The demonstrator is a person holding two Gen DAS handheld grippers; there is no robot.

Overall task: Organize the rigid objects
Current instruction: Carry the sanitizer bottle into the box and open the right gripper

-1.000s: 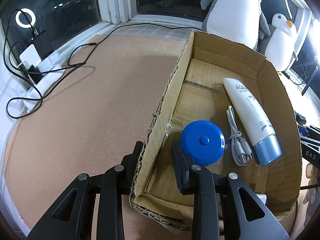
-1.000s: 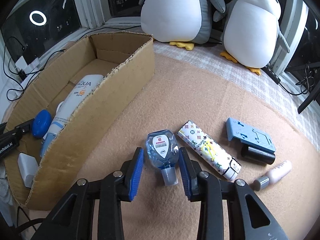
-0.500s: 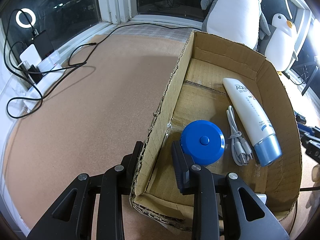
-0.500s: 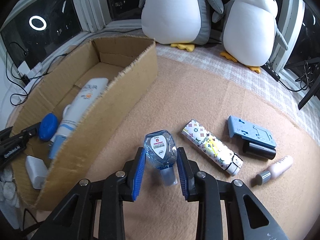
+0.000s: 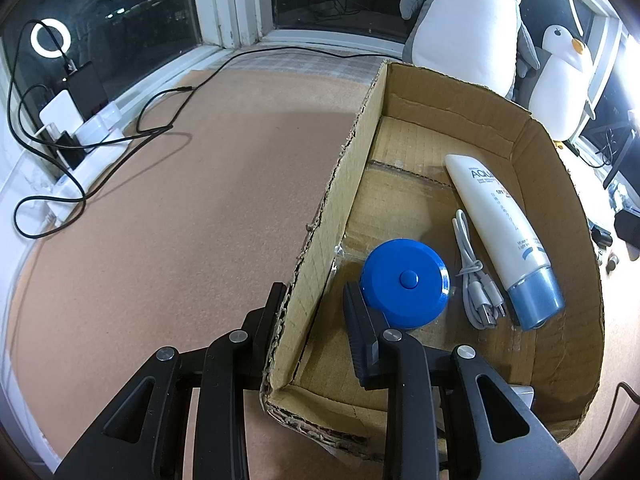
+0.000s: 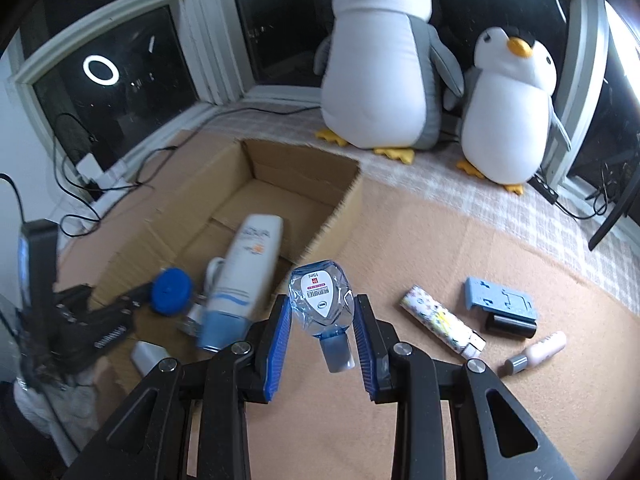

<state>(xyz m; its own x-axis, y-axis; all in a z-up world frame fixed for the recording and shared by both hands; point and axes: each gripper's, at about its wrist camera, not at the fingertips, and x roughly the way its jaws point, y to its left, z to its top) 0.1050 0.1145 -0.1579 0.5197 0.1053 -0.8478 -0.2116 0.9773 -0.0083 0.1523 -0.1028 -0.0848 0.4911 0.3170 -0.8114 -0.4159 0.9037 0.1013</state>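
1. While clamped between the blue-padded fingers (image 6: 280, 332) of the right gripper (image 6: 322, 334), small clear bottle (image 6: 322, 304) held cap-down, label facing the camera, off the brown desk (image 6: 460, 412), just right of the cardboard box (image 6: 316, 236).
2. Gripped from both sides at its body; blue cap (image 6: 338, 354) hanging free below the pads.
3. Left gripper (image 5: 316, 312) closed on the near left wall of the cardboard box (image 5: 320, 240), one finger (image 5: 276, 308) outside, the other (image 5: 358, 320) inside.
4. Inside the box: round blue tape measure (image 5: 404, 282) near the inner finger, bundled white cable (image 5: 474, 280) to its right, white tube with blue cap (image 5: 500, 236) further right along the right wall.
5. Small white block (image 6: 148, 356) at the near end of the box, partly hidden.
6. On the desk right of the held bottle: patterned cylinder (image 6: 442, 326) lying slanted, light blue plastic stand (image 6: 500, 300) with a black cylinder (image 6: 510, 326) touching its near edge, small pale pink bottle (image 6: 538, 352) with grey cap nearest the right edge.
7. At the far side by the window: big plush penguin (image 6: 380, 64) and small plush penguin (image 6: 512, 116), side by side on a checked cloth (image 6: 480, 200).
8. Far left: black cables (image 5: 100, 148) and white chargers (image 5: 60, 116) by the window sill; ring light (image 6: 100, 70) reflected in the dark glass.
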